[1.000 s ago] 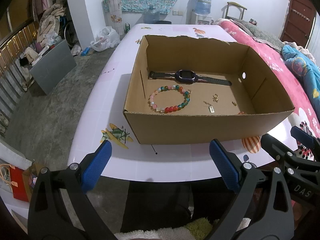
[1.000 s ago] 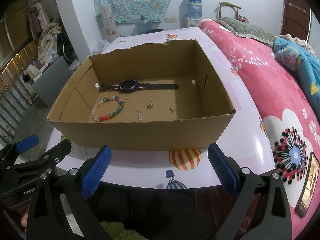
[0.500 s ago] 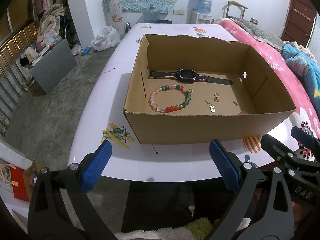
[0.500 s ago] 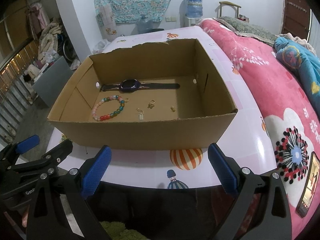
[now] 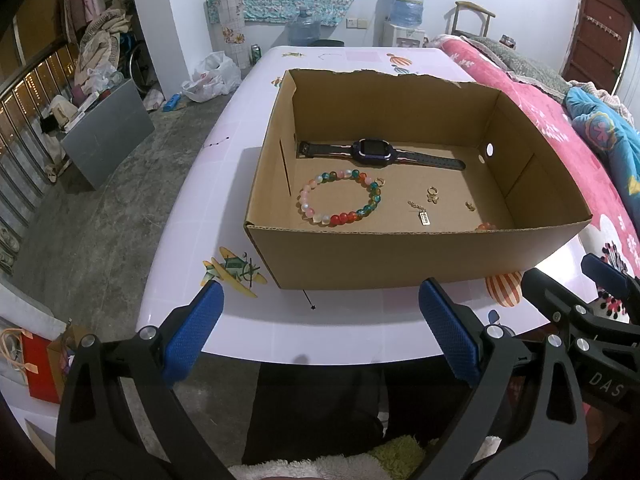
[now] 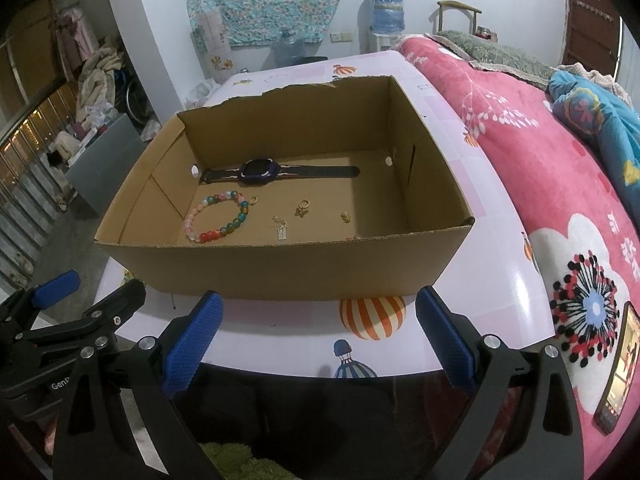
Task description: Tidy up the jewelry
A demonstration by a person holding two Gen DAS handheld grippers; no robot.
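Observation:
An open cardboard box (image 5: 400, 256) (image 6: 280, 268) stands on a white table. Inside lie a dark wristwatch (image 5: 376, 152) (image 6: 260, 171), a bracelet of coloured beads (image 5: 340, 200) (image 6: 218, 218), small gold earrings (image 5: 432, 195) (image 6: 303, 206) and a little chain pendant (image 5: 422, 214) (image 6: 281, 230). An orange bead (image 5: 486, 226) peeks over the near wall. My left gripper (image 5: 320, 332) hangs open over the table's near edge, nothing between its blue pads. My right gripper (image 6: 316, 332) is open too, just short of the box's near wall.
A pink flowered quilt (image 6: 560, 184) lies along the table's right side, with a phone (image 6: 618, 368) on it. The floor at the left holds a grey box (image 5: 106, 136) and bags. A red bag (image 5: 40, 364) sits low at the left. A person's dark trousers show below the table edge.
Both grippers stay open and almost still. The right view has crept slightly closer and higher over the box; the jewellery has not moved.

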